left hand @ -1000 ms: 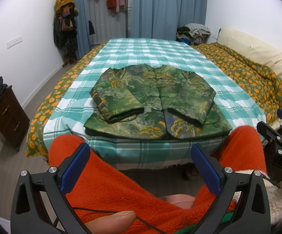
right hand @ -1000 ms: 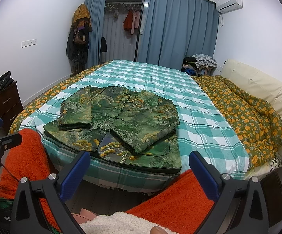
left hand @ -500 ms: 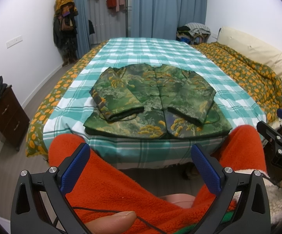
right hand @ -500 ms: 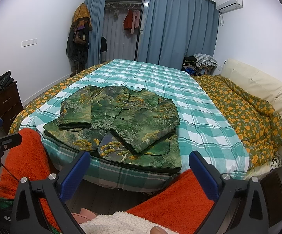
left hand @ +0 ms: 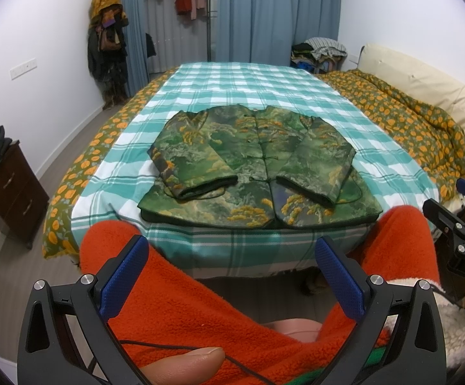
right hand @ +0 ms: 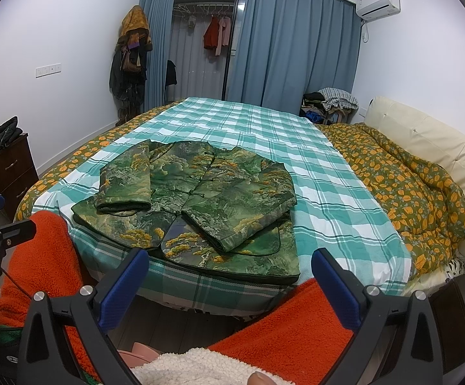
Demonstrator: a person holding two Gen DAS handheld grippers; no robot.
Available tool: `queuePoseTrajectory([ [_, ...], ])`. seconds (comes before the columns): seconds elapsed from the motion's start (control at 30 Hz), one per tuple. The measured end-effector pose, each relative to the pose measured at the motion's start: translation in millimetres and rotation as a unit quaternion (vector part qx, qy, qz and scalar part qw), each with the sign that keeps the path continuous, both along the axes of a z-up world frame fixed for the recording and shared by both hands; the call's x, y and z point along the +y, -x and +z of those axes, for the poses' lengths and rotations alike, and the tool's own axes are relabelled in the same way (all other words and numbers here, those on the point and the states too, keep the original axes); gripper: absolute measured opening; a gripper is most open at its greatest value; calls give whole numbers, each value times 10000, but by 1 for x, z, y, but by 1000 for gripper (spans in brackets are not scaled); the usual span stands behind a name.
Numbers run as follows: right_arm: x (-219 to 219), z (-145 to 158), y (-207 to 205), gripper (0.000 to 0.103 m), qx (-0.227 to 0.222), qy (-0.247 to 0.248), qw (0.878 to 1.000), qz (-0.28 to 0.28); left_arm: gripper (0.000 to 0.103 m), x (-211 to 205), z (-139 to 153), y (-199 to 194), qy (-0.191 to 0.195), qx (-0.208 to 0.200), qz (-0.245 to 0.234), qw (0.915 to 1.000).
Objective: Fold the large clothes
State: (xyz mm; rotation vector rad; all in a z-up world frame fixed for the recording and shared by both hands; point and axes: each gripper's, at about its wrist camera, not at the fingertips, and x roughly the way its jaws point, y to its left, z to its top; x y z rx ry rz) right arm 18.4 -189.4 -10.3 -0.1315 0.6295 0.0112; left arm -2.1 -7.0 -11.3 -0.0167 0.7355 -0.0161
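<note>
A green and gold patterned jacket (left hand: 258, 166) lies flat, front up, near the foot of the bed, with both sleeves folded in over its front. It also shows in the right wrist view (right hand: 197, 202). My left gripper (left hand: 232, 276) is open and empty, held low above orange-clad knees, well short of the jacket. My right gripper (right hand: 229, 282) is open and empty, also short of the bed's edge. The right gripper shows at the right edge of the left wrist view (left hand: 457, 224).
The bed has a teal checked sheet (left hand: 251, 83). An orange-flowered duvet (right hand: 402, 186) is bunched along its right side. A dark wooden drawer unit (left hand: 7, 192) stands on the left. Orange fleece-clad legs (left hand: 174, 308) lie between the grippers and the bed.
</note>
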Motion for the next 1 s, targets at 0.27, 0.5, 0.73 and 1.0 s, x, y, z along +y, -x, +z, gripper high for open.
queuePoseTrajectory([
  [0.27, 0, 0, 0, 103, 1, -1, 10000, 0, 103, 0, 0, 0, 0, 3, 1, 10000],
  [0.5, -1, -4, 4, 103, 13, -4, 10000, 2, 103, 0, 0, 0, -3, 6, 1, 10000],
  [0.73, -1, -3, 2, 103, 9, -2, 10000, 3, 103, 0, 0, 0, -5, 6, 2, 10000],
  [1.0, -1, -2, 2, 103, 13, -2, 10000, 3, 103, 0, 1, -1, -8, 11, -1, 10000],
])
